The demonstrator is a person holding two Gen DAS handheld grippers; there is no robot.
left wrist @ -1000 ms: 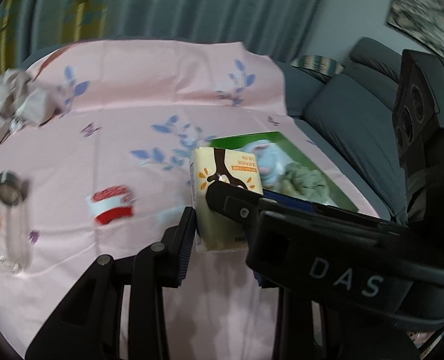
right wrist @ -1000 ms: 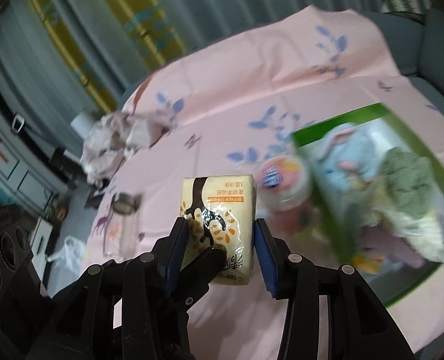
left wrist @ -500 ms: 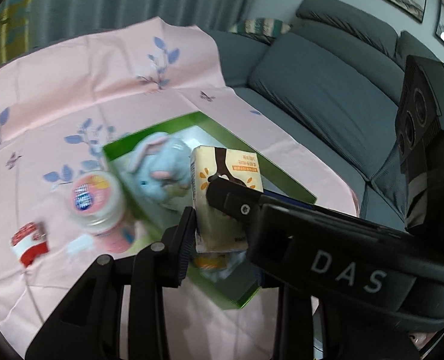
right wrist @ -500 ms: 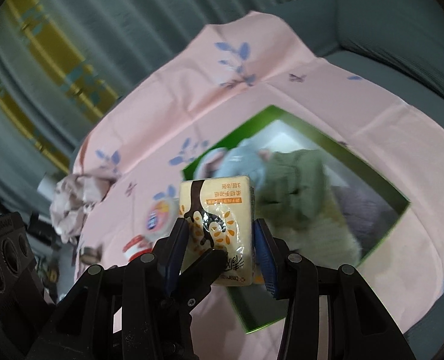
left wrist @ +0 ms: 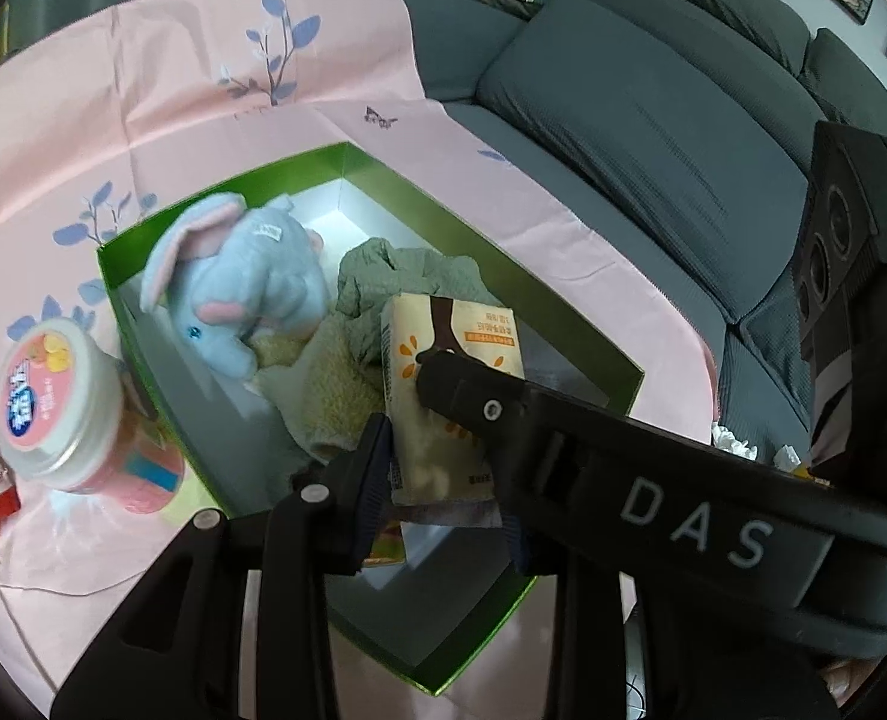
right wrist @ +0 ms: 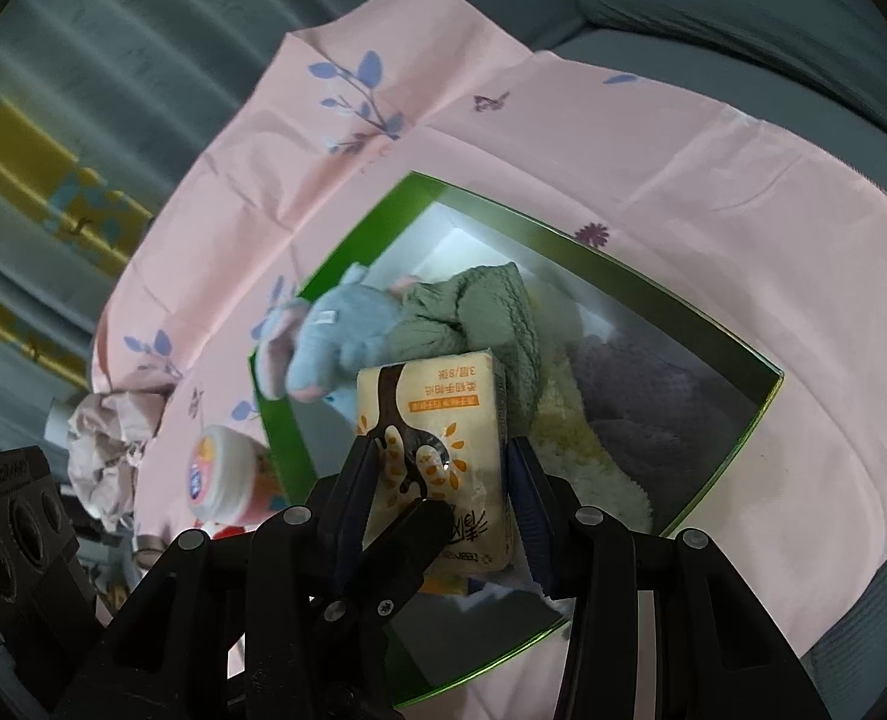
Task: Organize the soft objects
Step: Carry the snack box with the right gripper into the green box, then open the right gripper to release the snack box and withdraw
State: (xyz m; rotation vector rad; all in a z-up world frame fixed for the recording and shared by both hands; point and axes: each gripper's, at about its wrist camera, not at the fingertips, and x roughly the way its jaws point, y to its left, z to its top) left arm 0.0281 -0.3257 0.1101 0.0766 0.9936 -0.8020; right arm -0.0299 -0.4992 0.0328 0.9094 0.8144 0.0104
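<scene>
both grippers pinch one cream tissue pack [right wrist: 437,450] between them: the right gripper [right wrist: 443,492] clamps its two sides, and the left gripper [left wrist: 437,456] squeezes it from across. the pack hangs above the open green box [left wrist: 563,312], which sits on the pink cloth [left wrist: 83,138] and holds a blue plush elephant [left wrist: 251,276], a green knit [left wrist: 407,276] and a cream towel [left wrist: 335,390]. a pink-lidded jar [left wrist: 53,396] stands just beside the box.

I see a cream tissue pack [right wrist: 437,456] with brown tree and orange leaves, a green-walled cardboard box [left wrist: 563,324], and pink cloth [left wrist: 143,90] printed with blue leaves.
</scene>
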